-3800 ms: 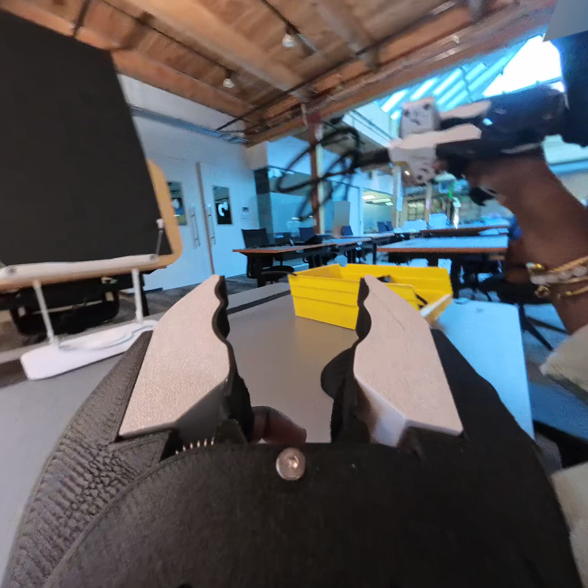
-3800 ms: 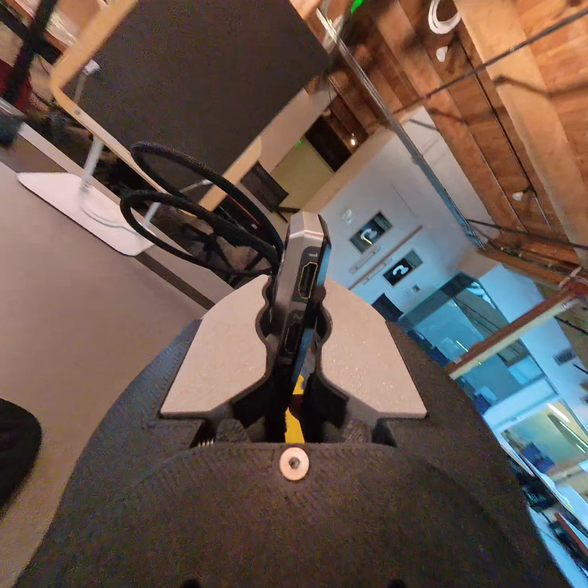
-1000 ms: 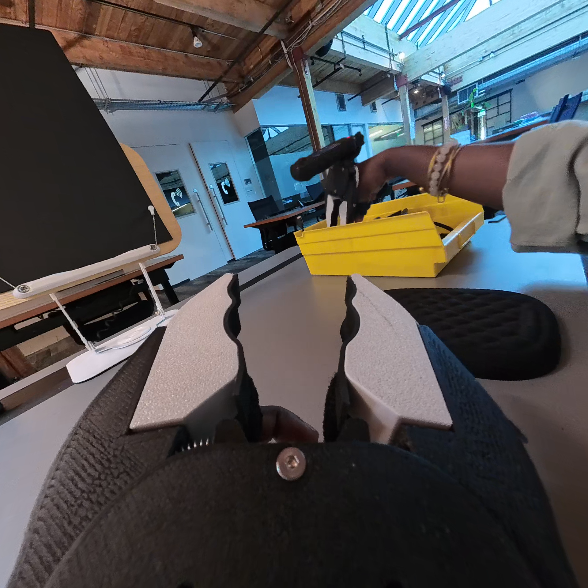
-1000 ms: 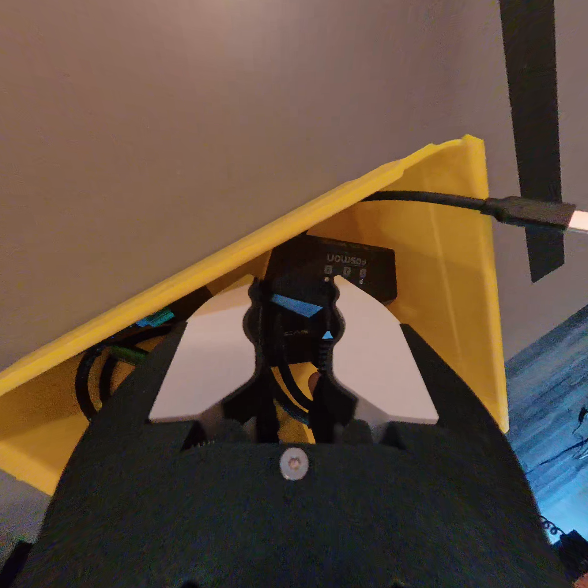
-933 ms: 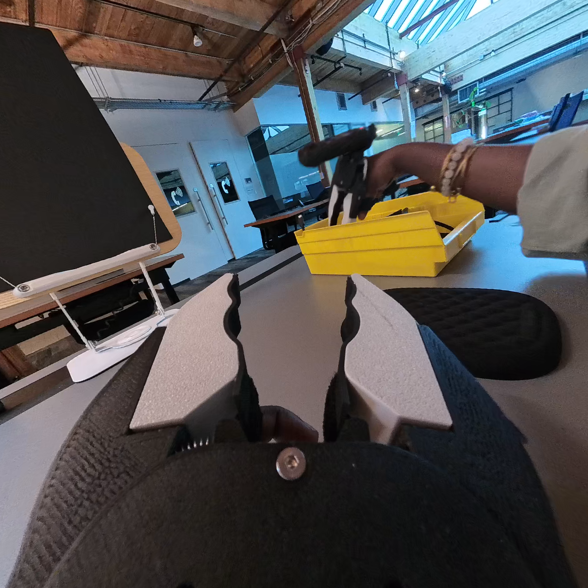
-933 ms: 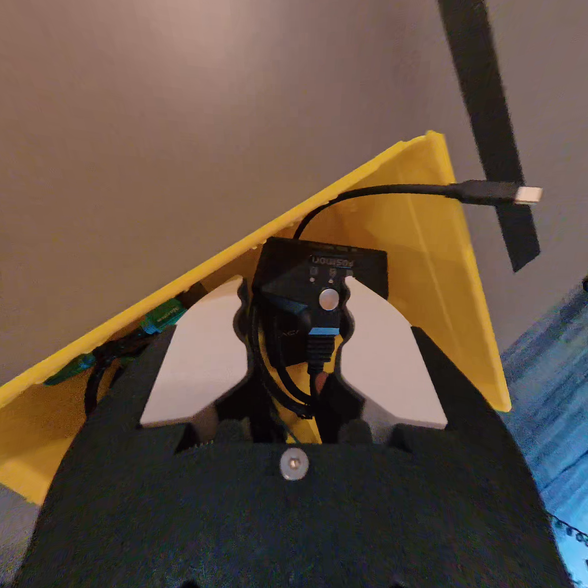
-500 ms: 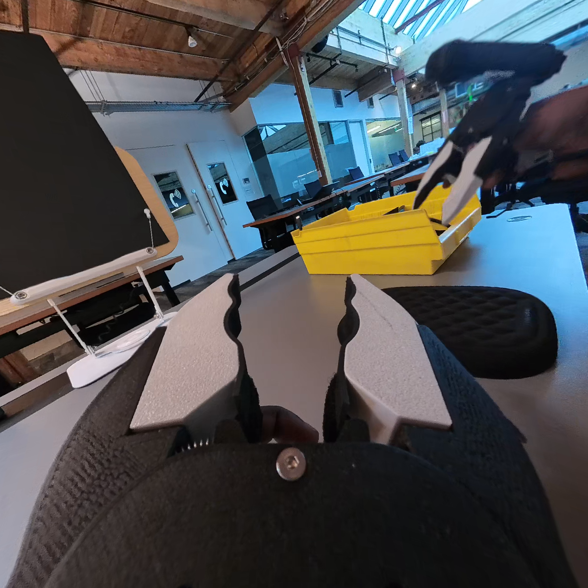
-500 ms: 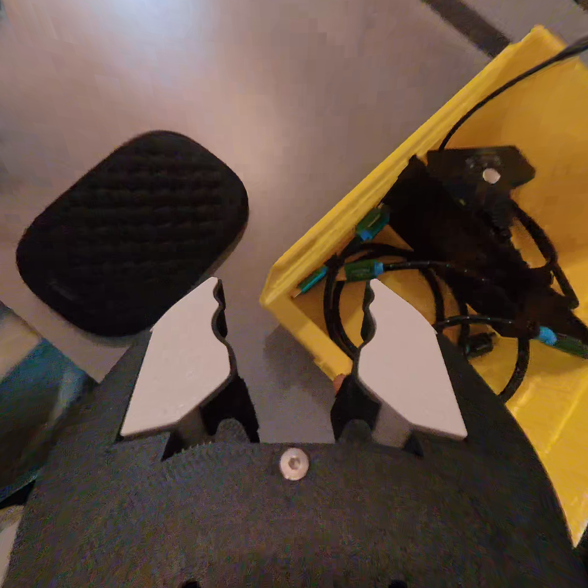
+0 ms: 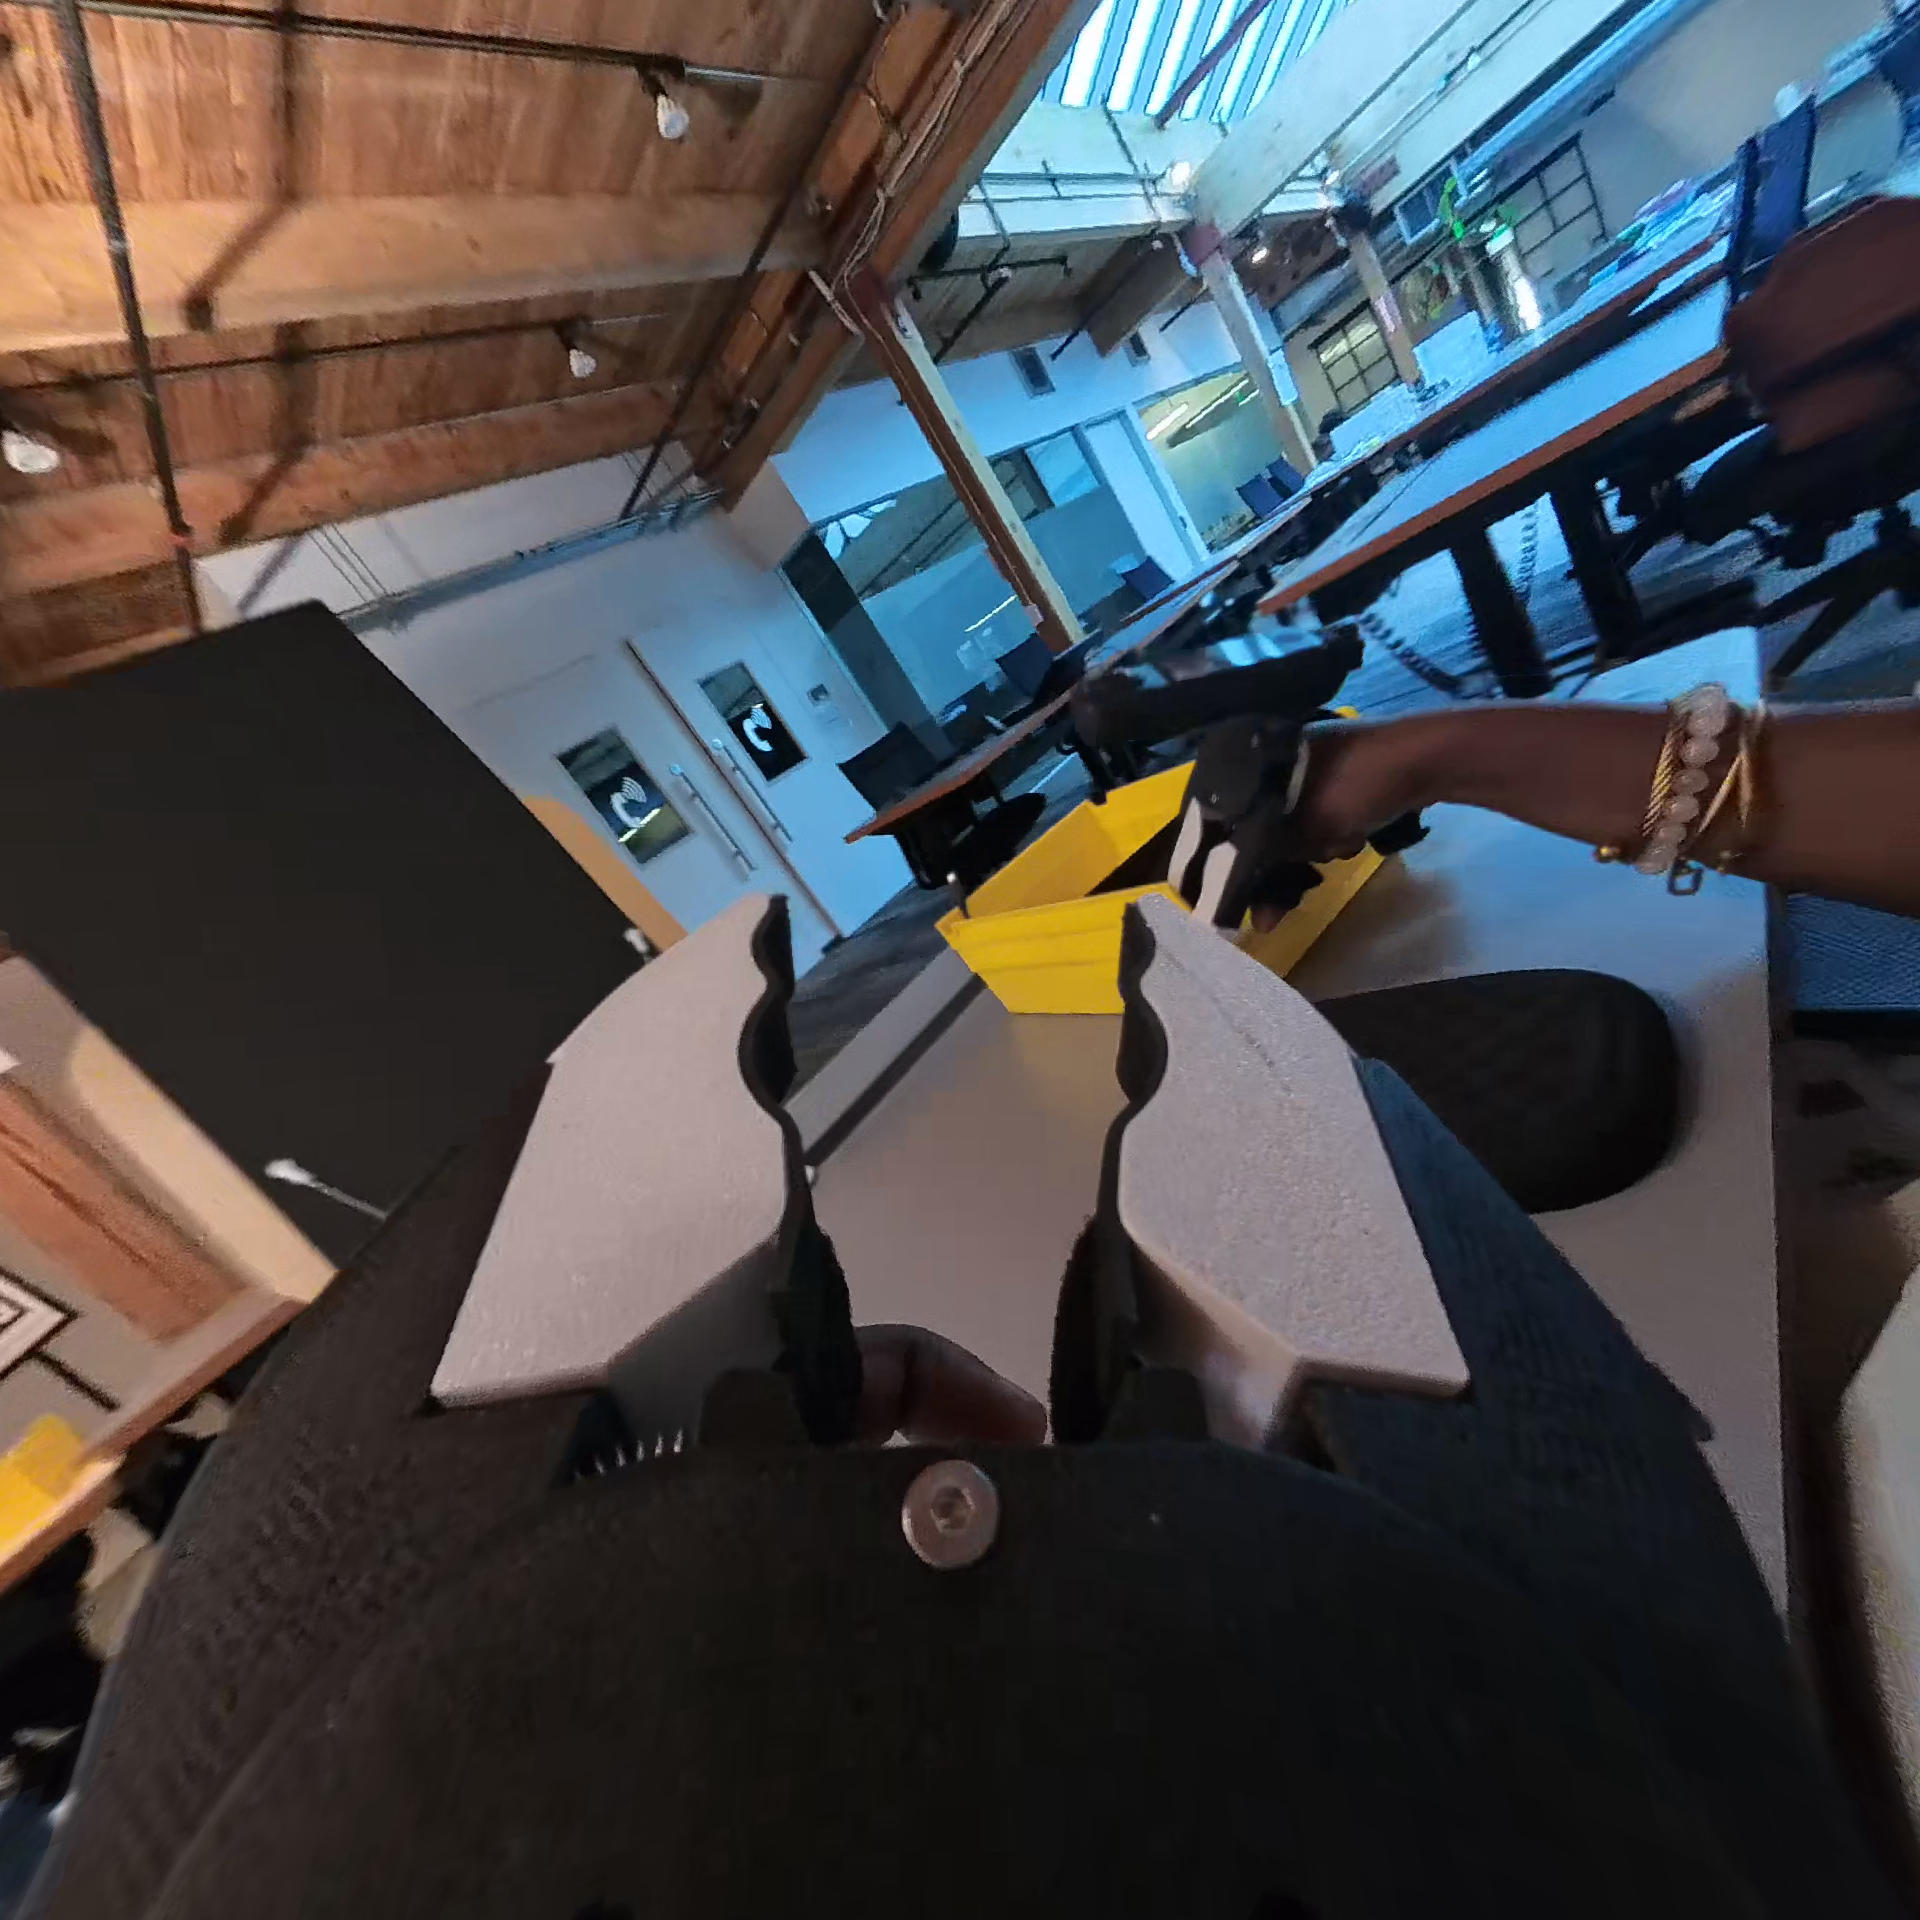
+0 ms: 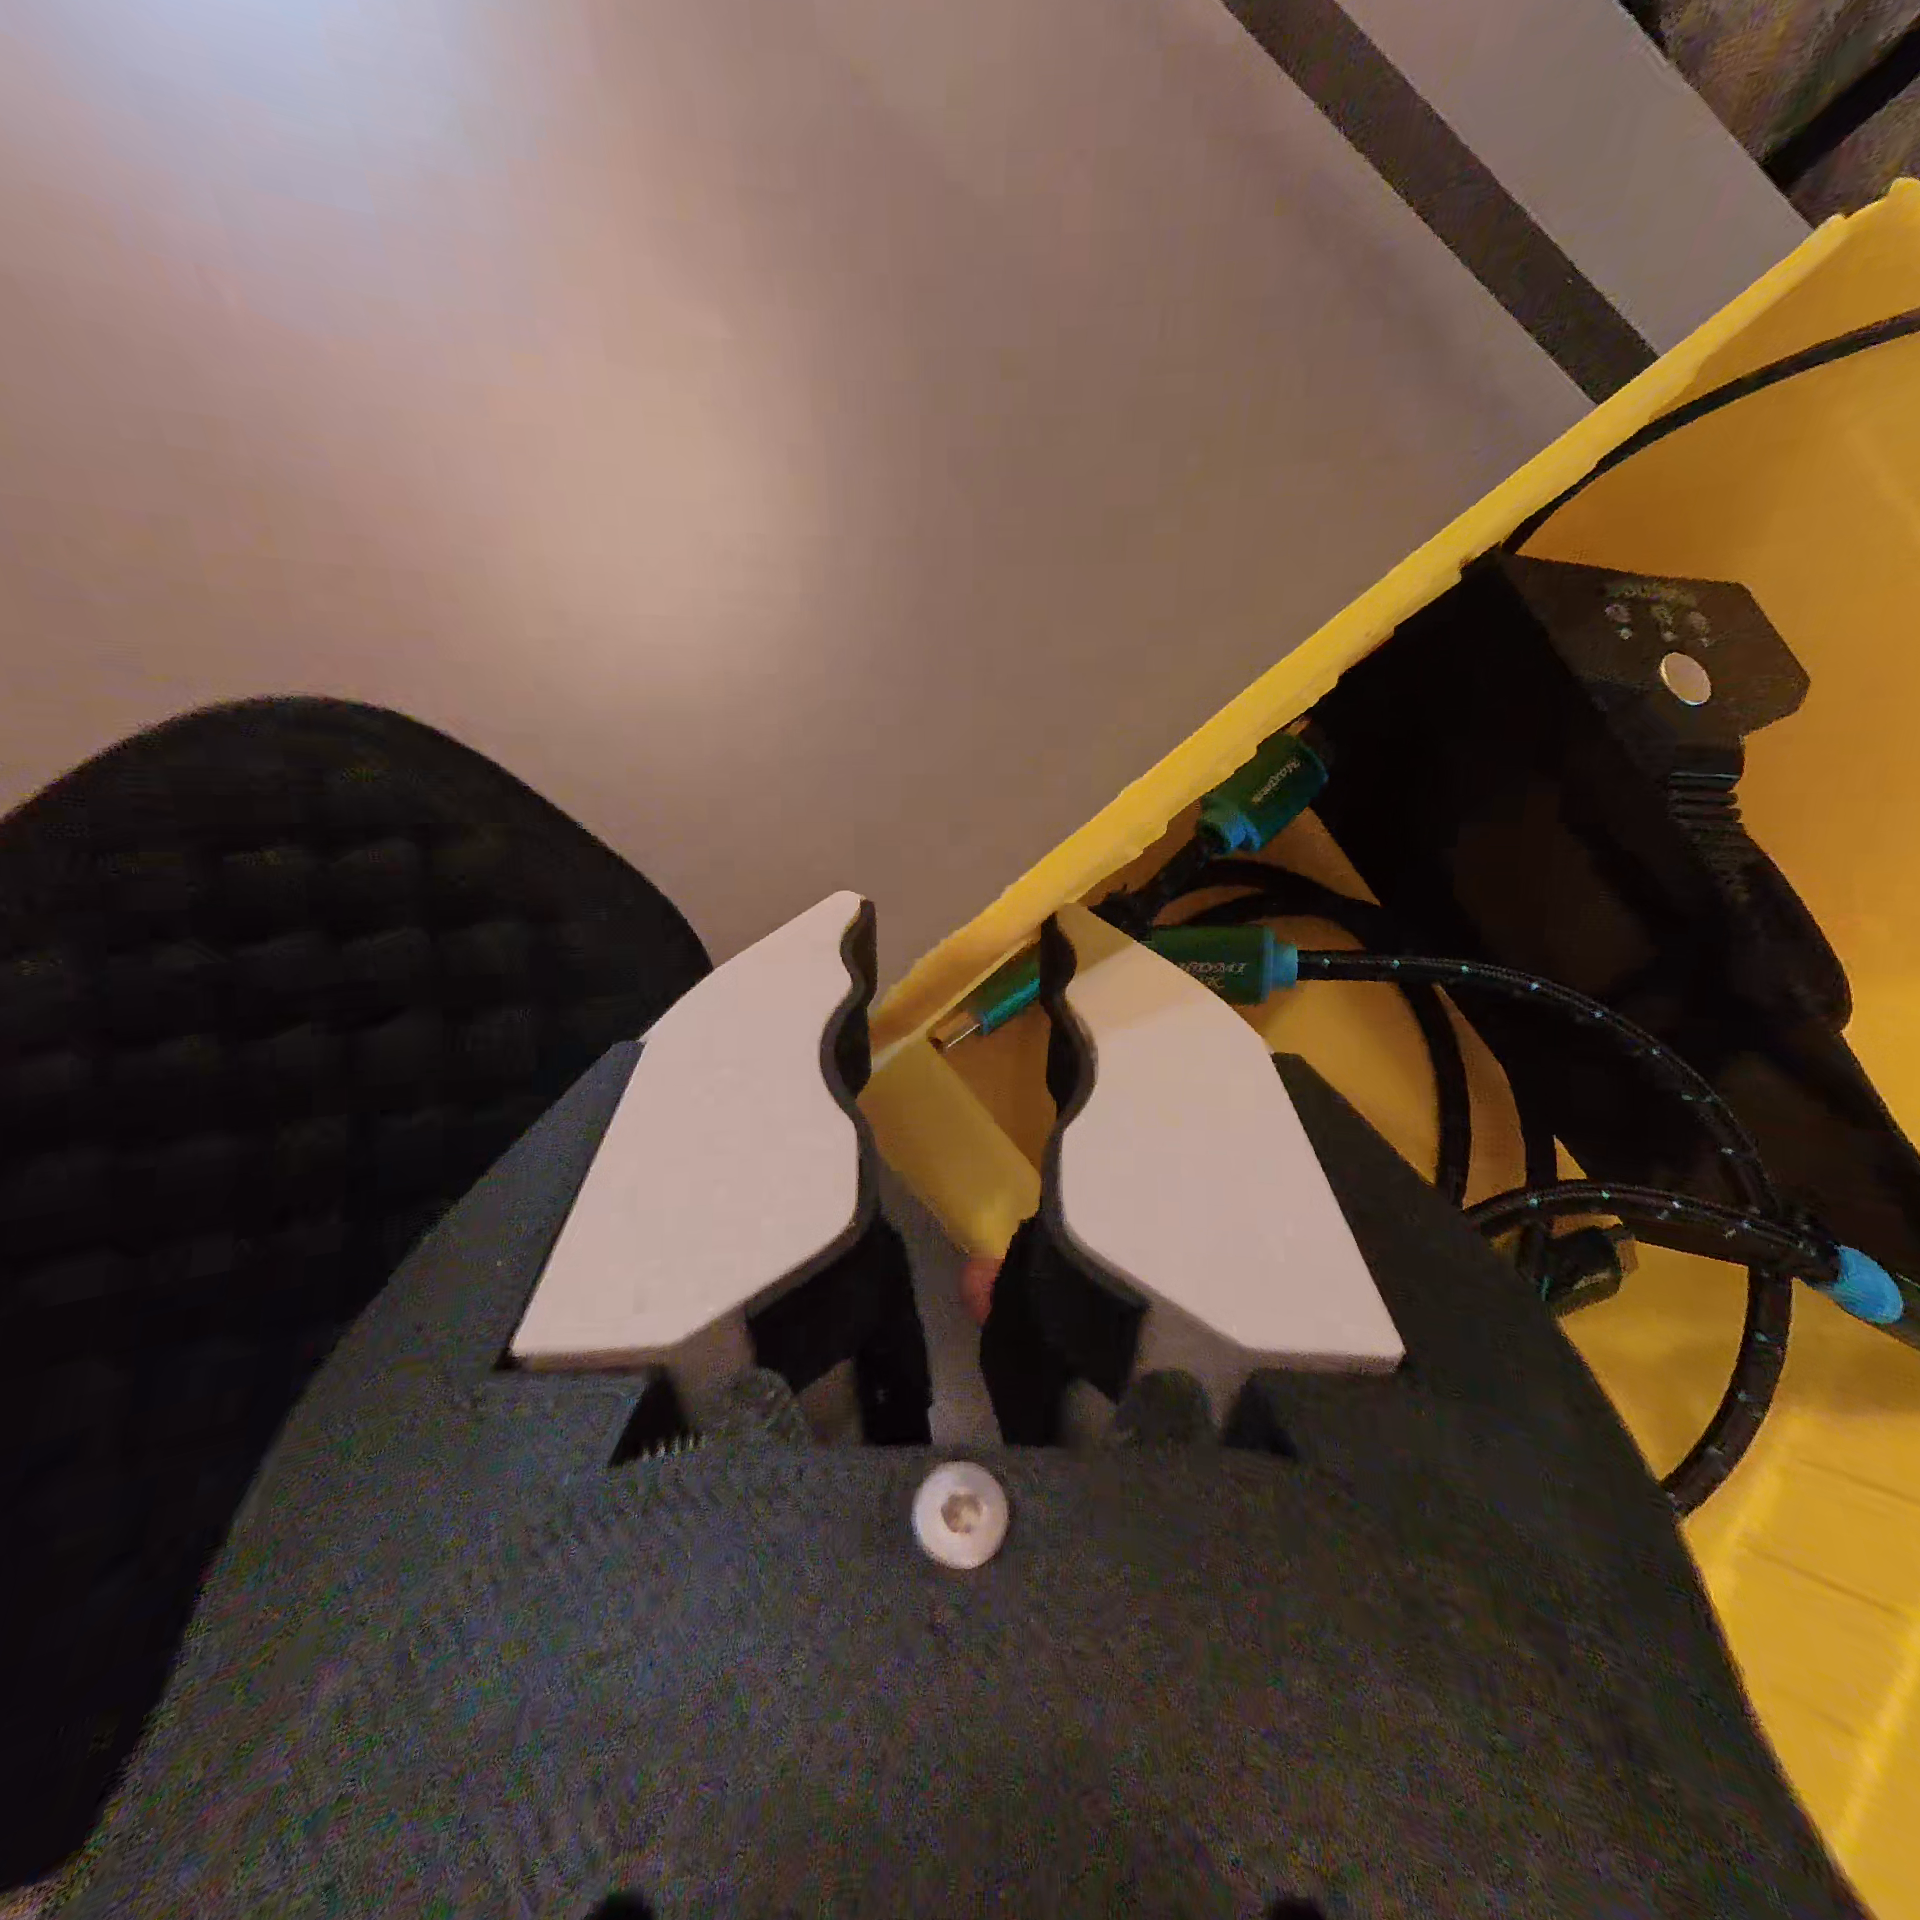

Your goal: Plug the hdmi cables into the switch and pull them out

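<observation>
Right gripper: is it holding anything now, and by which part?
The right gripper straddles the near corner wall of the yellow bin, fingers partly closed. A firm clamp cannot be told.

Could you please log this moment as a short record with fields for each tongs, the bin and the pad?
left tongs: open, empty, above the grey table
right tongs: fingers straddling the yellow bin wall at its corner
bin contents: black switch, green-tipped HDMI cables, loose
black pad: on the table beside the bin, bare
</observation>
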